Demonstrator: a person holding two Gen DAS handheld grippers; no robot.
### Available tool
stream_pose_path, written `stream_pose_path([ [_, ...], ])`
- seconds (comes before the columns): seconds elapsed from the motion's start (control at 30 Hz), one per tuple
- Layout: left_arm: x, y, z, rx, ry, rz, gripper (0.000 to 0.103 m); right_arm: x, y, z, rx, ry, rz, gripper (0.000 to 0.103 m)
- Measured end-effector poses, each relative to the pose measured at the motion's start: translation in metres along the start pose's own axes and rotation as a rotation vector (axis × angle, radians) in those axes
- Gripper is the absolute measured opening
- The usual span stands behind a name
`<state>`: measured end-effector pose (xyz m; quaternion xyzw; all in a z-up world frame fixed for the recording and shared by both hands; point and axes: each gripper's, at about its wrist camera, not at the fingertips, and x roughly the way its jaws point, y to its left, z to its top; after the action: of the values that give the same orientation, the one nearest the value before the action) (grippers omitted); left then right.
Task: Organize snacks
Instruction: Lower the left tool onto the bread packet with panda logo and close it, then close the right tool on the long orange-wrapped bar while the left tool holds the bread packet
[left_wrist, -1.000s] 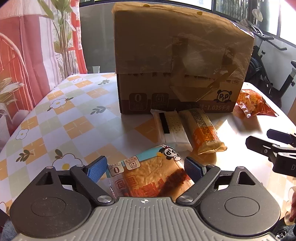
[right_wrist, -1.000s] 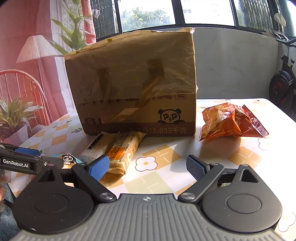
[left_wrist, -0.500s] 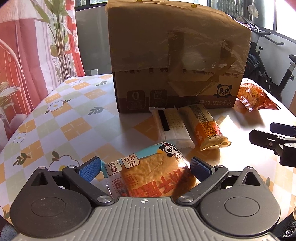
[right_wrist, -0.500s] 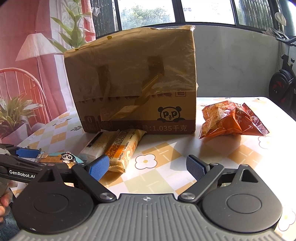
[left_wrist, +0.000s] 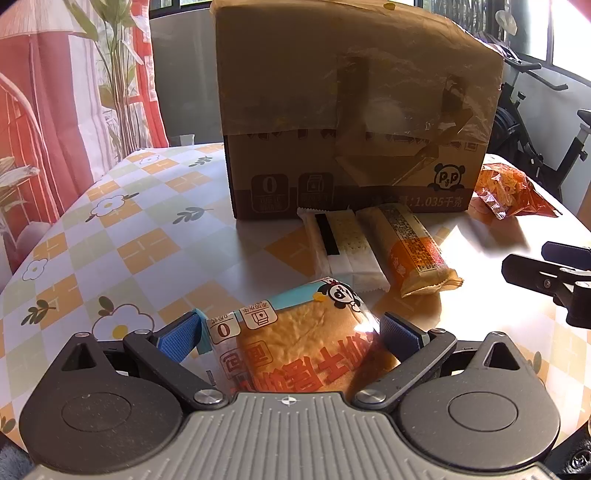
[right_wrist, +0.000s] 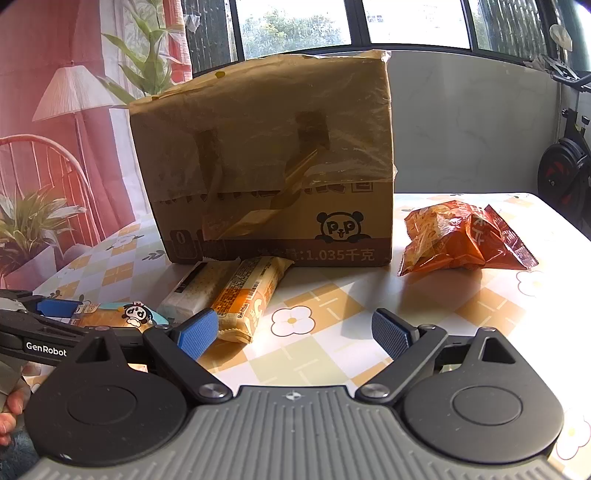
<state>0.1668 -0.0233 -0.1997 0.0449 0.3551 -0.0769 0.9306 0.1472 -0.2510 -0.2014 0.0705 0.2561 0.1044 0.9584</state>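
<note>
Down low over the table (left_wrist: 155, 236), the left gripper (left_wrist: 290, 334) has its blue-padded fingers (left_wrist: 177, 338) spread wide on either side of a bread packet (left_wrist: 295, 343) with a panda print; the packet lies flat between them, its edges just beside the pads, though whether they press on it I cannot tell. Ahead of that packet, toward the big cardboard box (left_wrist: 354, 110), a white cracker pack (left_wrist: 343, 247) and an orange snack bar (left_wrist: 410, 247) lie side by side, their far ends touching or nearly touching the box's foot. An orange crinkled bag (left_wrist: 513, 190) sits at the box's right corner, apart from it. The right gripper (right_wrist: 295, 334) hovers with its fingers wide apart and nothing between them but bare tablecloth; the snack bar (right_wrist: 251, 295) lies just beyond its left finger, and the orange bag (right_wrist: 461, 240) is well off to the box's right. Compared with a second ago, the left gripper has slid forward around the bread packet and opened a little wider, while the right one has hardly moved.
</note>
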Motion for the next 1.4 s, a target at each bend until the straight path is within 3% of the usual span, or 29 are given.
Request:
stream_pose_path([
  [0.4,0.004,0.007,0.002,-0.038,0.036,-0.042,0.102,-0.002,0.0,0.0,0.007,-0.007,0.001,0.092],
  [0.43,0.001,0.007,0.002,-0.03,0.021,-0.058,0.093,-0.002,-0.001,0.0,0.007,-0.008,0.0,0.092],
  [0.57,-0.006,0.007,0.003,-0.015,-0.016,-0.051,0.085,-0.003,-0.001,0.002,0.006,-0.012,-0.004,0.092],
  [0.87,-0.019,0.019,0.01,-0.078,-0.092,-0.036,0.082,0.016,0.008,0.019,-0.009,0.0,0.031,0.09],
  [1.2,-0.015,0.037,0.011,-0.134,-0.095,0.006,0.082,0.095,0.044,0.042,-0.219,0.137,0.054,0.069],
  [1.37,-0.011,0.04,0.01,-0.146,-0.084,0.011,0.082,0.114,0.042,0.032,-0.214,0.201,0.056,0.063],
  [1.4,-0.01,0.041,0.01,-0.148,-0.083,0.01,0.082,0.114,0.04,0.03,-0.201,0.205,0.065,0.054],
])
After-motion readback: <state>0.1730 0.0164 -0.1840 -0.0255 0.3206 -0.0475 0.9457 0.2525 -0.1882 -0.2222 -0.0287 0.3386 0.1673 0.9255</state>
